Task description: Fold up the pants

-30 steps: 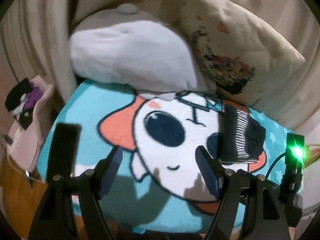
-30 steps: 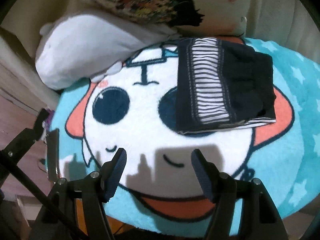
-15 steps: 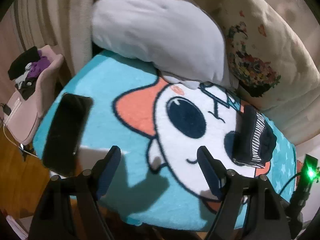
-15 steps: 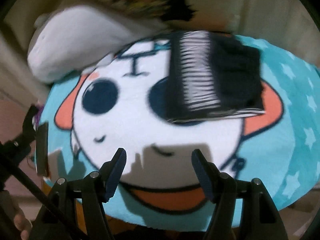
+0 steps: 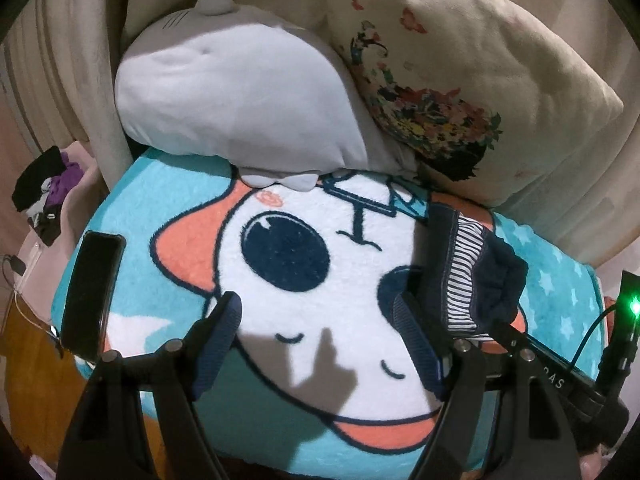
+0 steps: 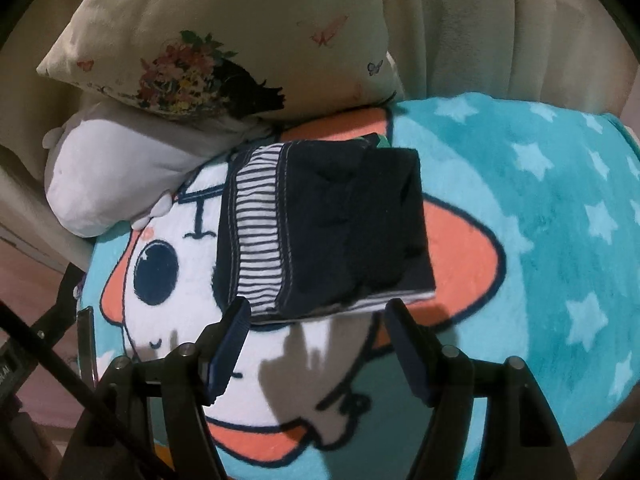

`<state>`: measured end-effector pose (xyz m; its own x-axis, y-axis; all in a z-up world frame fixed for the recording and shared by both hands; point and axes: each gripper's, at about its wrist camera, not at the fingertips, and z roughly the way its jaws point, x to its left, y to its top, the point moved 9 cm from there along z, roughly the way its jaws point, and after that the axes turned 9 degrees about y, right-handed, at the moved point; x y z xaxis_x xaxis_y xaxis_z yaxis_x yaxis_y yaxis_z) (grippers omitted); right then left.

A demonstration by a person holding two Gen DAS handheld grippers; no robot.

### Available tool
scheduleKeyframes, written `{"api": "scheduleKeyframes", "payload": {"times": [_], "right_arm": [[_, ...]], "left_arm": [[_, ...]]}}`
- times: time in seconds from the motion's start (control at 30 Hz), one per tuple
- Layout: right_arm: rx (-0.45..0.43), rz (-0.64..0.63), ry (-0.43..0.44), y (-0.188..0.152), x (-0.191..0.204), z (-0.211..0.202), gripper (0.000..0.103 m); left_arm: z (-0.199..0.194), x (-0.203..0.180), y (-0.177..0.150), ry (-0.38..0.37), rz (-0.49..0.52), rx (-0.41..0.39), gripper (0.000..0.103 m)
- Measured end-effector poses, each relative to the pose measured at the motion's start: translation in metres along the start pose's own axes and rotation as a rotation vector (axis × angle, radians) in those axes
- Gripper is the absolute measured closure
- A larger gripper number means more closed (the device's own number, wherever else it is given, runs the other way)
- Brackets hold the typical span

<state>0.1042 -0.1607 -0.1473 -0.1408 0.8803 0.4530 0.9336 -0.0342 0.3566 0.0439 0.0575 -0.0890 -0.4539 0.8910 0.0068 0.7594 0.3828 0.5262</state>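
While the folded pants (image 6: 320,232) lie on the cartoon blanket (image 6: 520,208), I hold both grippers above it. My left gripper (image 5: 316,336) and right gripper (image 6: 316,332) have jaws apart, with nothing between them.

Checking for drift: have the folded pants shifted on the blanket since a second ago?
No. The folded pants still cover the same dark eye on the blanket, below the floral pillow.

Only readable text I caught was "DAS" on the black bar (image 5: 560,378) at lower right of the left wrist view. Nothing else was legible.
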Motion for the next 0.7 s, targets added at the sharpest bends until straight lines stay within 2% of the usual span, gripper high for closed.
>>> {"api": "scheduleKeyframes", "payload": {"times": [0.17, 0.47, 0.7], "right_arm": [[0.007, -0.02, 0.03, 0.003, -0.013, 0.0, 0.028], [0.017, 0.033, 0.051, 0.008, -0.064, -0.003, 0.028], [-0.005, 0.035, 0.068, 0.016, -0.089, -0.012, 0.028]], "left_arm": [[0.0, -0.014, -0.006, 0.035, -0.015, 0.007, 0.025], [0.007, -0.045, -0.025, 0.067, -0.015, 0.053, 0.025], [0.017, -0.045, -0.035, 0.083, -0.064, 0.083, 0.025]]}}
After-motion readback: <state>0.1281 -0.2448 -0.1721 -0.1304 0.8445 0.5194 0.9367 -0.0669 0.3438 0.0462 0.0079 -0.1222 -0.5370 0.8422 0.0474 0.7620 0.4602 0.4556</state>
